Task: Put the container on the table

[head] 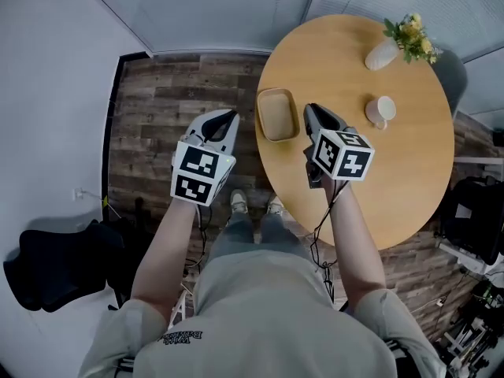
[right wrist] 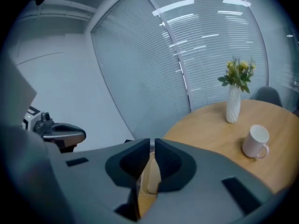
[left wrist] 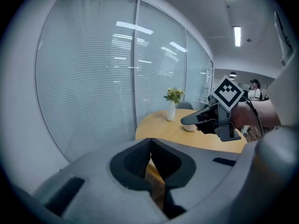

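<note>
The container [head: 277,114] is a shallow tan rectangular tray. It lies flat on the round wooden table [head: 394,179], near the table's left edge. My right gripper [head: 315,116] hovers just right of it over the table, shut down to a thin slit with nothing in it. In the right gripper view the container [right wrist: 149,178] shows below, through the slit of that gripper [right wrist: 153,141]. My left gripper [head: 227,119] hangs over the plank floor left of the table, shut and empty; its tips [left wrist: 150,141] touch.
A white mug [head: 382,110] and a white vase of yellow flowers [head: 383,53] stand further back on the table. A dark chair [head: 55,262] sits on the floor at the left. Glass walls with blinds [left wrist: 93,78] close off the far side.
</note>
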A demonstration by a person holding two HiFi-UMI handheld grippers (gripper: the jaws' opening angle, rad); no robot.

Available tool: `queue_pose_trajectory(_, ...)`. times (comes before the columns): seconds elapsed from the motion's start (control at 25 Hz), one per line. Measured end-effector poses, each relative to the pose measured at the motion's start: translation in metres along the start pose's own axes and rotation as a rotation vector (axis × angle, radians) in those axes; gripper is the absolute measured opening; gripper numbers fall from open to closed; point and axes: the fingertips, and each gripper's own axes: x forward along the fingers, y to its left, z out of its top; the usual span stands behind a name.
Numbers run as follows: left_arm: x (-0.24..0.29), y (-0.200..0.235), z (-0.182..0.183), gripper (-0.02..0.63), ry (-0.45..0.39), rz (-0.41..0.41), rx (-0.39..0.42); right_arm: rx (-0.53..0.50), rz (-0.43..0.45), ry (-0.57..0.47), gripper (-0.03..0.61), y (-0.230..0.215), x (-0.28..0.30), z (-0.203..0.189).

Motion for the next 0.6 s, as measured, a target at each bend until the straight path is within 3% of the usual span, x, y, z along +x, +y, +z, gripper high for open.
queue_pose_trajectory(0.4,-0.055,-0.005,0.062,0.021,-0.147,0.063,0.068,-0.177,0.048,-0.197,0.035,0.043,-0.082,0.077)
queue_pose_trajectory(0.6,-0.088,-0.015,0.102,0.021,-0.237,0.077,0.125,-0.293,0.016,-0.271,0.035,0.056,-0.124,0.104)
